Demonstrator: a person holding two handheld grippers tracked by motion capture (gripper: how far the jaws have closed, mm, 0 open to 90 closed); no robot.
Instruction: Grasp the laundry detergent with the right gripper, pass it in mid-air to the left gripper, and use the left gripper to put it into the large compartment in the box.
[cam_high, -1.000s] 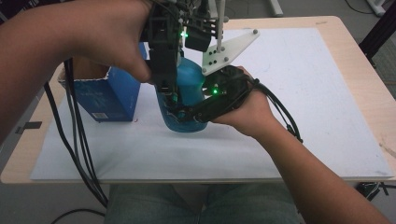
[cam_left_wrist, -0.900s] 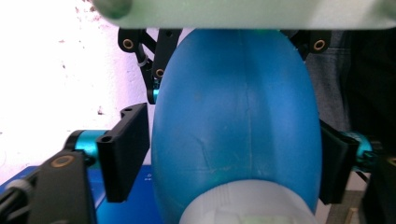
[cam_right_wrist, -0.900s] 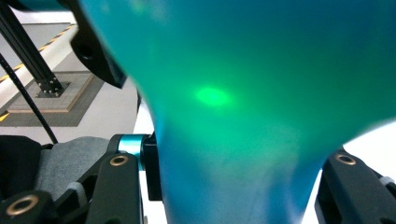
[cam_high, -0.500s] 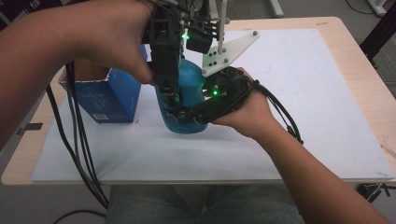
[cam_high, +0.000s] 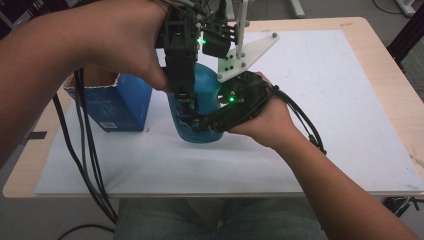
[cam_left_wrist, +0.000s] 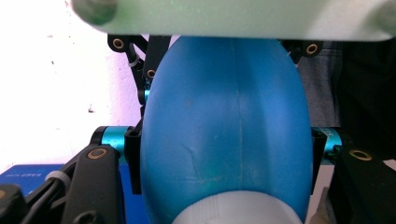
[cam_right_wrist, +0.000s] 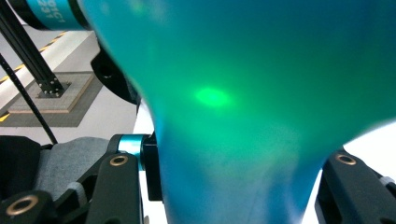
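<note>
blue carton (cam_high: 116, 102): stood open-topped at the left on the sheet, print on its side | white sheet (cam_high: 320, 135): covered most of the table | wooden table (cam_high: 385, 60): pale edge showed around the sheet | dark tape mark (cam_high: 37, 135): lay at the table's left edge

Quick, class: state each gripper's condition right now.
Left gripper: jaws have just been closing, now shut on the blue bottle.
Right gripper: shut on the blue bottle.
</note>
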